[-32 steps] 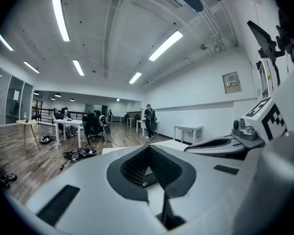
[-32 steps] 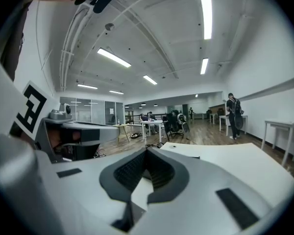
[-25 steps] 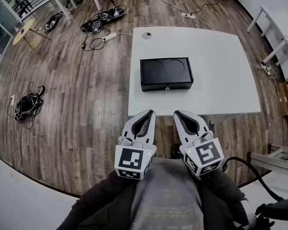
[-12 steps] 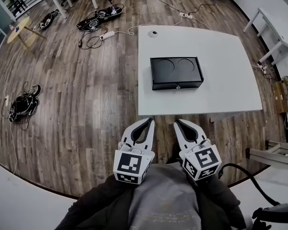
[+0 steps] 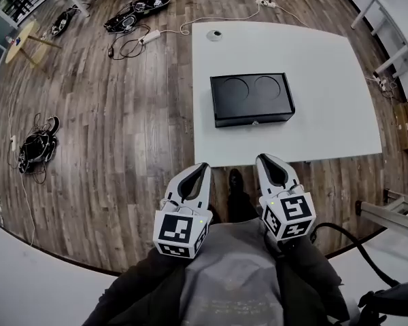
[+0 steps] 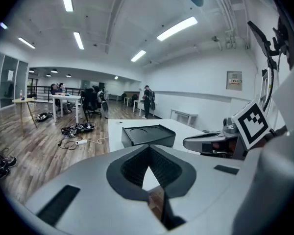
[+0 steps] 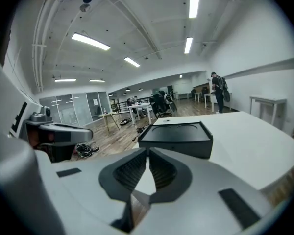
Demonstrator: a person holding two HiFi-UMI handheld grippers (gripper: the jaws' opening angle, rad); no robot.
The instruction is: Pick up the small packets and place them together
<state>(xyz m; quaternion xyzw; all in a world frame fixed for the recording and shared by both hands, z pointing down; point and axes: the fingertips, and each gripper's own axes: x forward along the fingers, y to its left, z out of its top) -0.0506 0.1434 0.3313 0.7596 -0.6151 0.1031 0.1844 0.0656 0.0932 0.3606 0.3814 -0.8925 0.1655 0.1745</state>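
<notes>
No small packets show in any view. A black box with two round recesses in its lid lies on the white table; it also shows as the black box and the black box in the gripper views. My left gripper and right gripper hang side by side in front of my body, short of the table's near edge, over the wooden floor. Both are shut with nothing between the jaws. The left gripper and right gripper point toward the box.
Cables and power strips lie on the wooden floor left of the table, and a dark bundle lies farther left. A white bench stands at the right. People stand and sit at far desks. My shoe shows between the grippers.
The grippers have drawn slightly apart, and the view has shifted so the table and box sit a little higher and to the right. Both grippers stay shut.
</notes>
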